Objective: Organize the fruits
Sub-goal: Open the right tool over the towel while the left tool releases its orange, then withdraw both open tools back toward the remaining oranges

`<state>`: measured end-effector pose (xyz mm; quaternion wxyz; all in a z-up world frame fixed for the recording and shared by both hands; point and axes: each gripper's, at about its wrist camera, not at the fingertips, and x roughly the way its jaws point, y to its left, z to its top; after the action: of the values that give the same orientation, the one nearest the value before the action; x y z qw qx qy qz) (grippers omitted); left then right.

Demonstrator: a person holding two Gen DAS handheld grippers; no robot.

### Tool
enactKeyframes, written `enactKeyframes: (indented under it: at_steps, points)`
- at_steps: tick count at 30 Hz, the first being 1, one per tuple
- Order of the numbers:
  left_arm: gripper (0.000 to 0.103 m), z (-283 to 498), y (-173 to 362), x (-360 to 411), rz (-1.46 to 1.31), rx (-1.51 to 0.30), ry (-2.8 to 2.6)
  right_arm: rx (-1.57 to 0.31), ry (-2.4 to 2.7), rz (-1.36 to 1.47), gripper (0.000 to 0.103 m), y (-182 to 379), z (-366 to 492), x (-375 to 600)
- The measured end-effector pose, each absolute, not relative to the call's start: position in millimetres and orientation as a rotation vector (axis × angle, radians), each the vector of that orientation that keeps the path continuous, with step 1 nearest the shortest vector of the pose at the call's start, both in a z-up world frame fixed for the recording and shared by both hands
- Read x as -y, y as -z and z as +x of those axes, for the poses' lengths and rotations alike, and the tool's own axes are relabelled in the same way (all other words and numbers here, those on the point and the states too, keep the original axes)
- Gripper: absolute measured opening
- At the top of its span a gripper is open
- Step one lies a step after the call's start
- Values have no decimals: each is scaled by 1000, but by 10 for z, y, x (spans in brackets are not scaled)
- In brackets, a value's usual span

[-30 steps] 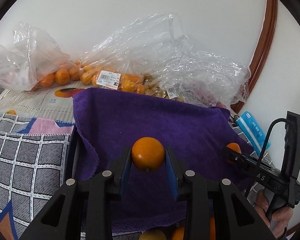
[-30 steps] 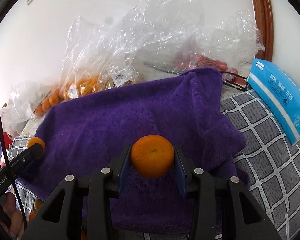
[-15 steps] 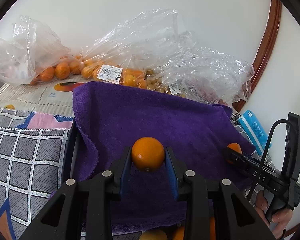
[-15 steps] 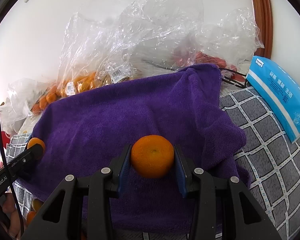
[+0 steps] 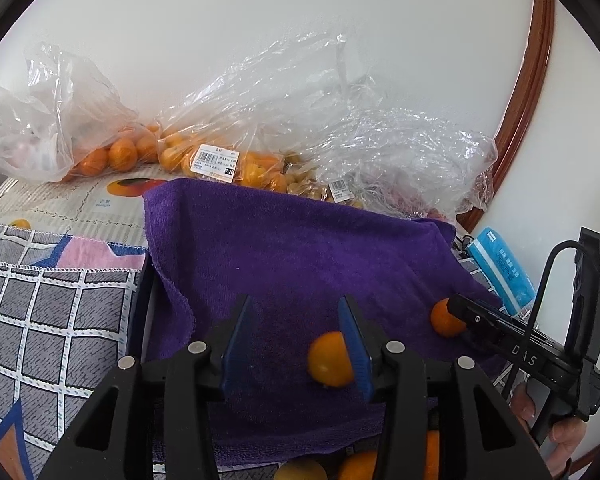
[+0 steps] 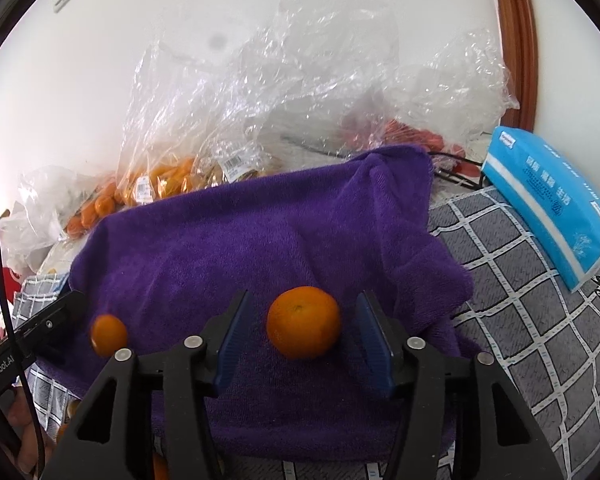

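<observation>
As seen from each wrist:
Left claw (image 5: 296, 344): opening, small orange (image 5: 329, 359) against its right pad, over purple towel (image 5: 300, 256).
Right claw (image 6: 306, 340): opening, pads clear of larger orange (image 6: 303, 322).
Right view only: blue tissue pack (image 6: 552, 204) in full.

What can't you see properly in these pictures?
- Left wrist view: the orange is partly behind the blue pad of the left tool.
- Left wrist view: fruit at the bottom edge is cut off by the frame and the purple towel.
- Both views: what lies under the towel is hidden.
- Right wrist view: the red items inside the crinkled plastic bag are too blurred to name.
</observation>
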<state>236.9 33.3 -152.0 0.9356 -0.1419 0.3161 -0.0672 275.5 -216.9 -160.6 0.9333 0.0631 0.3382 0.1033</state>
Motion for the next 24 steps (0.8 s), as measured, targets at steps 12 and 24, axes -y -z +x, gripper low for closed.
enactKeyframes:
  at_steps: [12,24]
  points:
    - [43,2217,1376,-361,-284,-541,79,-618,-199,105,55,1478,2583,2166]
    - [43,2014,1038,-381,-284,-423,40,-569,-169,167,55,1077,2268,2321]
